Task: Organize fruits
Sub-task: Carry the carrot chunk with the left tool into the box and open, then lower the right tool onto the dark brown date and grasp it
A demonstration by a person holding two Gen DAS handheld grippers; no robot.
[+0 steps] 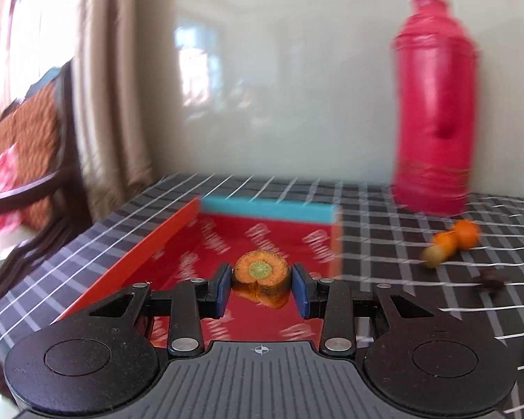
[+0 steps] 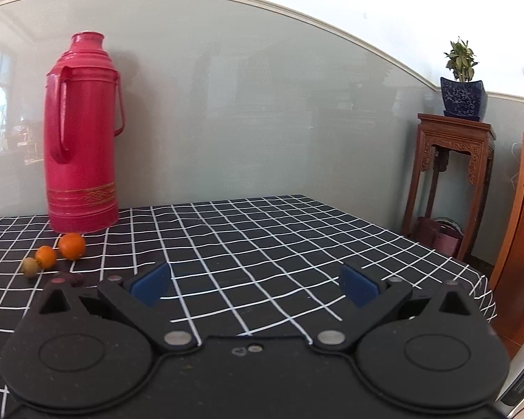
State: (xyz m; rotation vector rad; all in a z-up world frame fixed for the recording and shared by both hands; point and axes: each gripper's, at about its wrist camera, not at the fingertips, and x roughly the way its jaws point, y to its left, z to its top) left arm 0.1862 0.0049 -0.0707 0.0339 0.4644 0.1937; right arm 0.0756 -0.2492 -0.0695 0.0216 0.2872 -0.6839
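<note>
While the left hand-held gripper pinches a stubby orange carrot piece over the shallow red cardboard box, the right hand-held gripper hangs spread; a loose pinch could drop the piece outside.

The thermos is crimson with a gold band near its base. Beneath it the tablecloth is black with a white grid. Left of the thermos, the box is red with pale lettering and a turquoise far wall. Beside the thermos lie two orange fruits and an olive-green one.
</note>
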